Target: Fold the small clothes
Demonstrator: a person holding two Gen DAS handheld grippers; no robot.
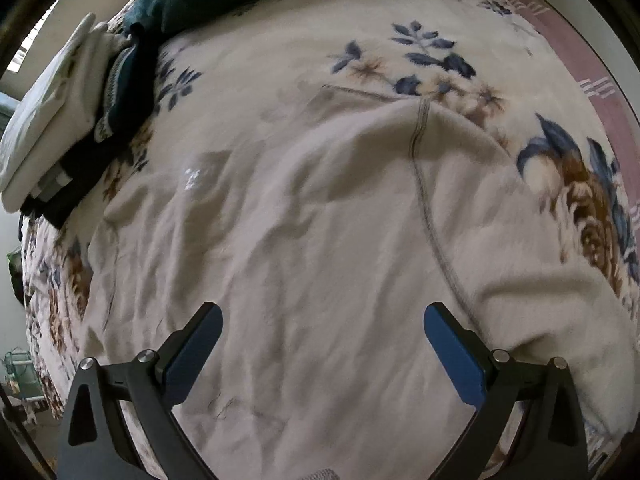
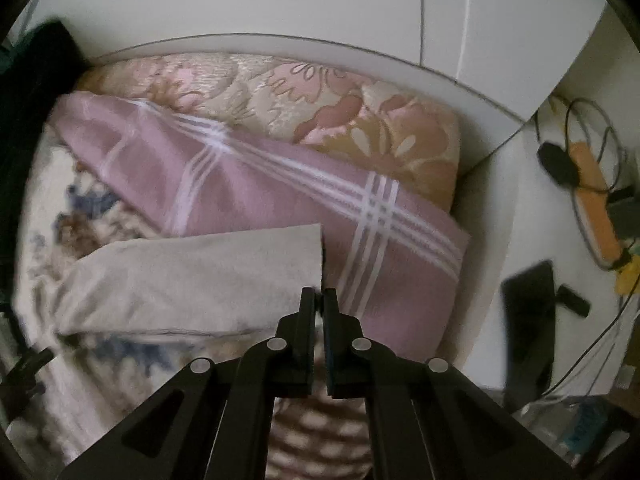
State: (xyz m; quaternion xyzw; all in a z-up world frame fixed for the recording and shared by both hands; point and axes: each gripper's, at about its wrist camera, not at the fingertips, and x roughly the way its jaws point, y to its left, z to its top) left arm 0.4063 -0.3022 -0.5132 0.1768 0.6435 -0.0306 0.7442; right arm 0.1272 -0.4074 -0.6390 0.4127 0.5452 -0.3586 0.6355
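A cream garment (image 1: 320, 240) lies spread and wrinkled on the flowered blanket (image 1: 420, 56), with a stitched seam running down its right part. My left gripper (image 1: 323, 316) hovers over its middle, jaws wide open and empty. In the right wrist view one sleeve or leg of the same cream garment (image 2: 192, 280) stretches out flat to the left. My right gripper (image 2: 319, 294) is shut on the lower corner of its cuff, at the edge of the pink striped sheet (image 2: 280, 184).
Folded white and dark green clothes (image 1: 80, 112) are stacked at the blanket's far left. A flowered pillow (image 2: 340, 112) lies against the white headboard (image 2: 280, 44). To the right, a white surface holds cables, an orange item (image 2: 596, 208) and a black device (image 2: 528, 312).
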